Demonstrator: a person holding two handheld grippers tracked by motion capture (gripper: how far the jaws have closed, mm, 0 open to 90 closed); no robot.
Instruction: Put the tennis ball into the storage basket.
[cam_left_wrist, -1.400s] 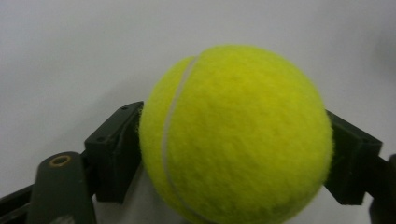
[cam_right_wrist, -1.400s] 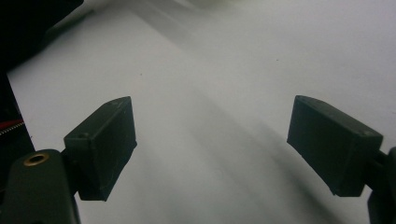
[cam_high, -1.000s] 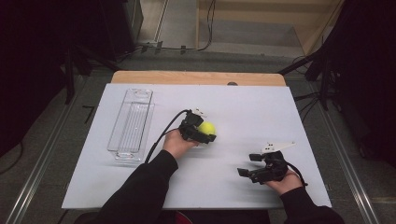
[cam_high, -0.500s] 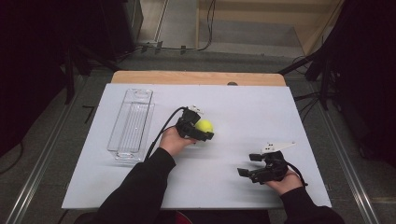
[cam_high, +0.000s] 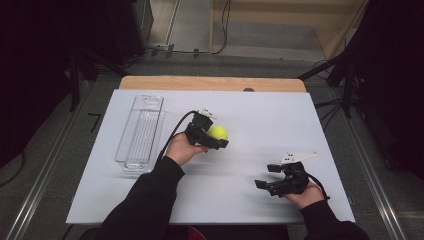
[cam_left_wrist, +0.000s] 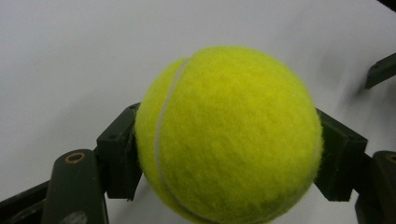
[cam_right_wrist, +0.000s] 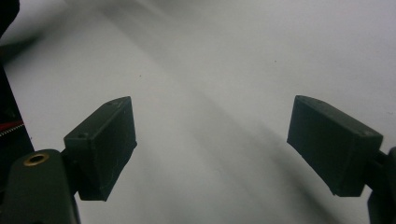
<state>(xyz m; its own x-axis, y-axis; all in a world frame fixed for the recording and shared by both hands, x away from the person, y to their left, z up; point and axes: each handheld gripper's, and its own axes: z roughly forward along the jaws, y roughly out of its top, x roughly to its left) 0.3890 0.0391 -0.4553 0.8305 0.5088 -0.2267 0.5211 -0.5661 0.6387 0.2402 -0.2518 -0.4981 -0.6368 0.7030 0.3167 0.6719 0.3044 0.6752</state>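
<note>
The left gripper (cam_high: 216, 138) had its jaws clamped on the tennis ball (cam_high: 218, 132) — one pad (cam_left_wrist: 119, 151) on each side — near the table's middle. The clear tray (cam_high: 141, 131) lay to its left, long axis running near to far. The right gripper (cam_high: 267, 176), jaws apart and empty, sat near-right — farther from the tray.

white table top (cam_high: 250, 115), clear plastic tray (cam_high: 140, 131) lying at its left, perhaps empty

You see a yellow-green felt tennis ball (cam_left_wrist: 229, 135) with a pale curved seam, black gripper pads (cam_right_wrist: 102, 144), a white tabletop (cam_high: 260, 120).
</note>
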